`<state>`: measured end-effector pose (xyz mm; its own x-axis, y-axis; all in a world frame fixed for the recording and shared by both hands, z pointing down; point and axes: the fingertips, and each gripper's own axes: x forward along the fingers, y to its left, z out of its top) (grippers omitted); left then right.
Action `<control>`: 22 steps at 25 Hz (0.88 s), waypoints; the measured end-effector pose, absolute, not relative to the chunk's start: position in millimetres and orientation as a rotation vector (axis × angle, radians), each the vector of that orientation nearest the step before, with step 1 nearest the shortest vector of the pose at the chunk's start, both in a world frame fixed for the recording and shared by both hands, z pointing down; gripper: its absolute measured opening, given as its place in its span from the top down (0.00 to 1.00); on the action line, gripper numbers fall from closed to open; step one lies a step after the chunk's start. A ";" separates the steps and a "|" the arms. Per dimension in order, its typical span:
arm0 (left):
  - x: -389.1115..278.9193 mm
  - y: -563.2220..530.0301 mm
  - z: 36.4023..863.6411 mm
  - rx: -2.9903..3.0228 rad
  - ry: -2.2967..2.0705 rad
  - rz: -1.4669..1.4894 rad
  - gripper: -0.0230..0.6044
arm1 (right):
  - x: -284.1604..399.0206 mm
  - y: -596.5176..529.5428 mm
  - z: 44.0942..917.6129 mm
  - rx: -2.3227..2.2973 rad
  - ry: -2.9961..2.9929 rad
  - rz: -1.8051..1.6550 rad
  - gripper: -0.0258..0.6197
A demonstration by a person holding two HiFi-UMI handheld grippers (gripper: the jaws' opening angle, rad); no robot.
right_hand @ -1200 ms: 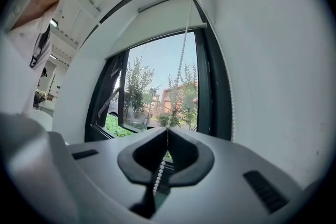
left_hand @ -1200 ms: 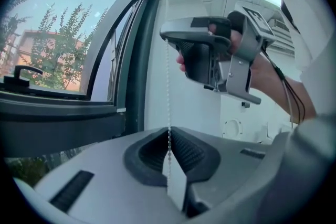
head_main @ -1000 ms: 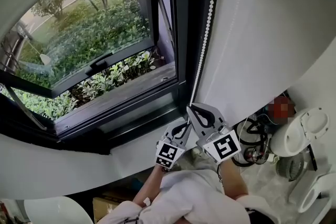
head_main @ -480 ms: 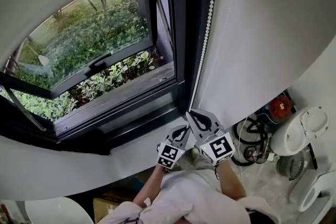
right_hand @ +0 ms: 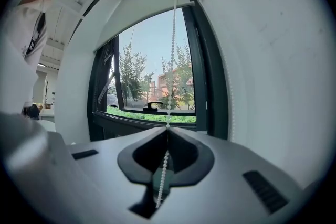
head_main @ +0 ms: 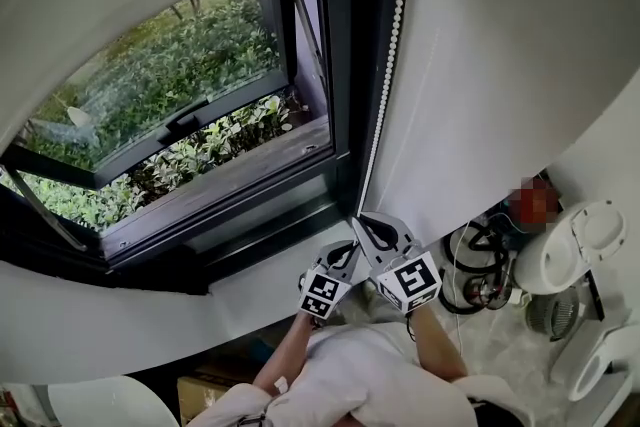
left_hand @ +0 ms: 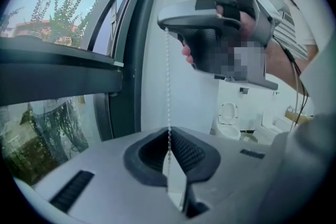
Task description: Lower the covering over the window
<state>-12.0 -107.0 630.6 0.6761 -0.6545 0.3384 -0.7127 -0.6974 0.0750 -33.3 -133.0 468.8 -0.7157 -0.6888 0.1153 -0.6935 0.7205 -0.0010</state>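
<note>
Left gripper [head_main: 350,246], right gripper [head_main: 360,220] lower, stacked

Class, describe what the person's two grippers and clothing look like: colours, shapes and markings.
The left gripper and right gripper are alike: silvery-grey shells tapering to a point, with dark ribbed lining inside the jaws. Each carries a white cube printed with black square markers. The person wears a white top.

A white toilet [left_hand: 228,119] is standing at lower right and a dark-framed window [head_main: 338,75] is overlooking shrubs [head_main: 170,80]: seemingly a washroom.
</note>
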 end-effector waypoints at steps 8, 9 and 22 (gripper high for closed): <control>-11.6 -108.1 650.9 2.659 -1.090 0.467 0.93 | -31.7 -134.8 489.6 1.129 -2.786 0.129 0.96; -11.2 -108.3 653.0 2.657 -1.088 0.470 0.93 | -31.2 -134.6 491.3 1.129 -2.784 0.133 0.96; -21.1 -108.9 652.7 2.612 -1.130 0.401 0.92 | -27.8 -135.7 500.5 1.125 -2.784 0.161 0.96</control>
